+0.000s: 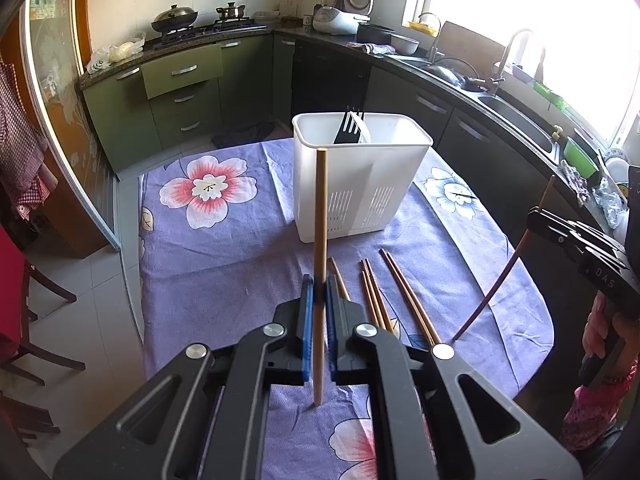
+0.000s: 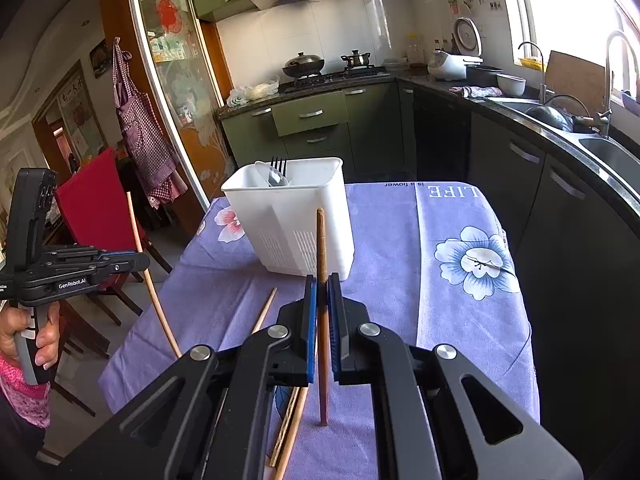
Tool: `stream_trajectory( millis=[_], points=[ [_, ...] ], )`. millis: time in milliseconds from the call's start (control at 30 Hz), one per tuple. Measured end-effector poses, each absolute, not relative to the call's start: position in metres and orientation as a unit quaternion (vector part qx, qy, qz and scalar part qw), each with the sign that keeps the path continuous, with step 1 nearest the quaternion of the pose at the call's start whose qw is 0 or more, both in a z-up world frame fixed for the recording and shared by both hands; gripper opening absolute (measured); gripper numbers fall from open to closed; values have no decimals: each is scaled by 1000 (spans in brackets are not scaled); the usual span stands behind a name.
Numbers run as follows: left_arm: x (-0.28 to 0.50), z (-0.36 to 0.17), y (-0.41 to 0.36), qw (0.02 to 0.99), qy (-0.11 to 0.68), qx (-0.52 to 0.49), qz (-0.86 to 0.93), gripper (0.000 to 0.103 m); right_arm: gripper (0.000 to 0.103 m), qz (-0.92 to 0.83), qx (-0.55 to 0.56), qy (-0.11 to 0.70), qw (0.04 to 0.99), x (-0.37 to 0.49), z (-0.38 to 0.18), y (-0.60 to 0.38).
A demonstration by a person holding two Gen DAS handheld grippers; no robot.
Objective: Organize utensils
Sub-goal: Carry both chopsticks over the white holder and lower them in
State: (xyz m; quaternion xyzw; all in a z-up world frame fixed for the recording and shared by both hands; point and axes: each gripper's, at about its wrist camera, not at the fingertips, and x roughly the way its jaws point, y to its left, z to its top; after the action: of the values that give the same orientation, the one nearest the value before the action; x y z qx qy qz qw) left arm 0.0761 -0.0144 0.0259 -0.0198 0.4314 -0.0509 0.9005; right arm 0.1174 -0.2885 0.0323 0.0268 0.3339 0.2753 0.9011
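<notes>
Both grippers' fingers are clamped on upright chopsticks: left gripper point(image 1: 318, 292) holds the light chopstick point(image 1: 320, 208), right gripper point(image 2: 322, 300) the dark chopstick point(image 2: 321, 248), vertical for dropping into the white holder point(image 1: 360, 184) ahead on the counter point(image 1: 224, 252).

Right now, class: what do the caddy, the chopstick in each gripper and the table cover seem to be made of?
Caddy: white moulded plastic, smooth, slightly see-through, with slotted vents.
Chopstick in the left gripper: pale, matte, probably bamboo or wood.
Chopstick in the right gripper: darker reddish-brown, likely wood, perhaps stained.
Table cover: purple printed woven cloth, wrinkled and matte.
</notes>
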Motion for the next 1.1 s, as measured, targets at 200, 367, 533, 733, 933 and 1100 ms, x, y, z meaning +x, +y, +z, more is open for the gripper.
stream_trajectory(
  millis=[200, 367, 533, 733, 933, 1100],
  points=[
    [80, 32, -19, 902, 427, -22, -58, 6, 6, 282, 29, 319, 904, 118, 45, -282],
    [86, 49, -21, 908, 414, -21, -63, 6, 6, 294, 28, 304, 906, 120, 64, -274],
    [97, 82, -27, 915, 396, -17, -72, 6, 6, 308, 24, 285, 907, 126, 97, -264],
    [113, 134, -35, 929, 361, -15, -81, 6, 6, 323, 38, 264, 908, 144, 146, -257],
    [123, 185, -41, 947, 311, -8, -75, 6, 6, 319, 55, 231, 917, 166, 191, -251],
    [141, 207, -42, 961, 272, -5, -50, 6, 6, 298, 57, 205, 931, 192, 214, -243]
  ],
)
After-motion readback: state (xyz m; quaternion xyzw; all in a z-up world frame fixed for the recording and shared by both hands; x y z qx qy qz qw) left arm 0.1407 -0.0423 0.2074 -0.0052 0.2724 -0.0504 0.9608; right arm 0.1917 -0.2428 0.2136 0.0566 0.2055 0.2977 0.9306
